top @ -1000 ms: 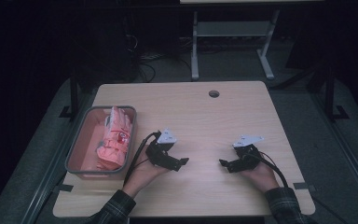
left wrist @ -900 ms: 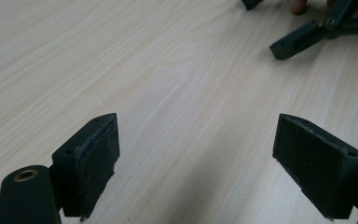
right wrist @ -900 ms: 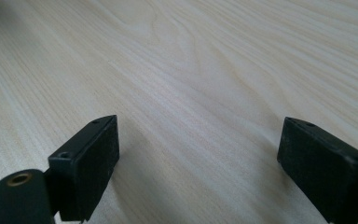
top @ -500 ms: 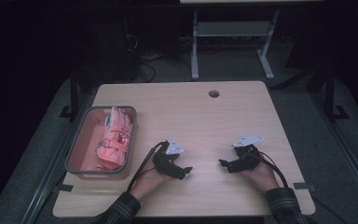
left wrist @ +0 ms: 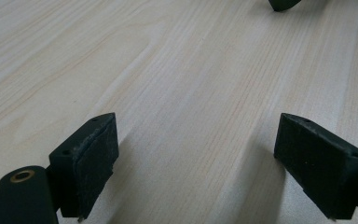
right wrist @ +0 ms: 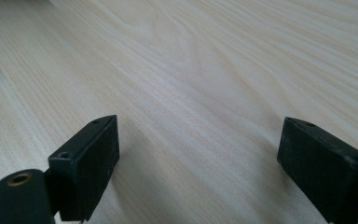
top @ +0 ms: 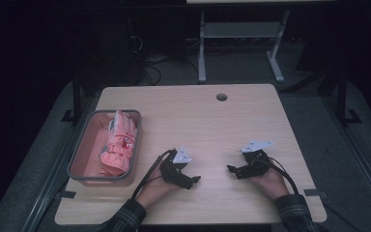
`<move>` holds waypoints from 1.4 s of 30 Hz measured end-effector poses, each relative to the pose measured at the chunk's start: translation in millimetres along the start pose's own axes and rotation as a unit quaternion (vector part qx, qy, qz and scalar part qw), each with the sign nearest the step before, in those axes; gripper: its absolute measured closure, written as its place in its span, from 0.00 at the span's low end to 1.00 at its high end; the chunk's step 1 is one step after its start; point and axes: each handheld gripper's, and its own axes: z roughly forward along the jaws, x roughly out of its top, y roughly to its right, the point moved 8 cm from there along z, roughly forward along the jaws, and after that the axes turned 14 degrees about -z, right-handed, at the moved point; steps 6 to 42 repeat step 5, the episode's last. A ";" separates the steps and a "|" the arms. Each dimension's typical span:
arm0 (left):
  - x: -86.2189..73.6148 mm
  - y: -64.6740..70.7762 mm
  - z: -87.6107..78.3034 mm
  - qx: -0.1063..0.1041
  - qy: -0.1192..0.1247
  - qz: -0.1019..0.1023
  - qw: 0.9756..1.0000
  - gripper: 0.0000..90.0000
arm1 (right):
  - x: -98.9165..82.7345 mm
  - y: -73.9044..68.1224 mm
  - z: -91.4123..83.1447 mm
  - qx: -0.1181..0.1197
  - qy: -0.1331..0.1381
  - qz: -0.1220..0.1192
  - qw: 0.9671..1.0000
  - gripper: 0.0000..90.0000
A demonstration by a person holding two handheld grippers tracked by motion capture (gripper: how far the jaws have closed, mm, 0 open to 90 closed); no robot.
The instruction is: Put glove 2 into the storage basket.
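Both grippers rest low on the wooden table point(top: 198, 121) near its front edge. My left gripper point(top: 193, 181) lies left of centre and points right; its jaws stand wide open over bare wood point(left wrist: 196, 154), nothing between them. My right gripper point(top: 234, 170) sits right of centre and points left toward the other, also open over bare wood point(right wrist: 196, 158) and holding nothing. A tip of the right gripper shows at the top edge of the left gripper view. A grey bin point(top: 79, 169) at the table's left holds pink-and-white folded cloth point(top: 118, 145).
A round cable hole point(top: 221, 97) lies near the table's far edge. Behind the table stand a metal desk frame point(top: 241, 48) and loose cables on a dark floor. Black cables trail from both grippers toward the front edge.
My left gripper has come down and toward the front edge, settling onto the table. The right gripper and the bin have stayed put.
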 end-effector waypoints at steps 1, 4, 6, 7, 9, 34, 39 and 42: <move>0.0 0.0 0.0 0.000 0.000 0.000 1.000 0.14 | 0.0 0.0 0.0 0.000 0.000 0.000 1.000 0.14; 0.0 0.0 0.0 0.000 0.000 0.000 1.000 0.14 | 0.0 0.0 0.0 0.000 0.000 0.000 1.000 0.14; 0.0 0.0 0.0 0.000 0.000 0.000 1.000 0.14 | 0.0 0.0 0.0 0.000 0.000 0.000 1.000 0.14; 0.0 0.0 0.0 0.000 0.000 0.000 1.000 0.14 | 0.0 0.0 0.0 0.000 0.000 0.000 1.000 0.14; 0.0 0.0 0.0 0.000 0.000 0.000 1.000 0.14 | 0.0 0.0 0.0 0.000 0.000 0.000 1.000 0.14; 0.0 0.0 0.0 0.000 0.000 0.000 1.000 0.14 | 0.0 0.0 0.0 0.000 0.000 0.000 1.000 0.14; 0.0 0.0 0.0 0.000 0.000 0.000 1.000 0.14 | 0.0 0.0 0.0 0.000 0.000 0.000 1.000 0.14; 0.0 0.0 0.0 0.000 0.000 0.000 1.000 0.14 | 0.0 0.0 0.0 0.000 0.000 0.000 1.000 0.14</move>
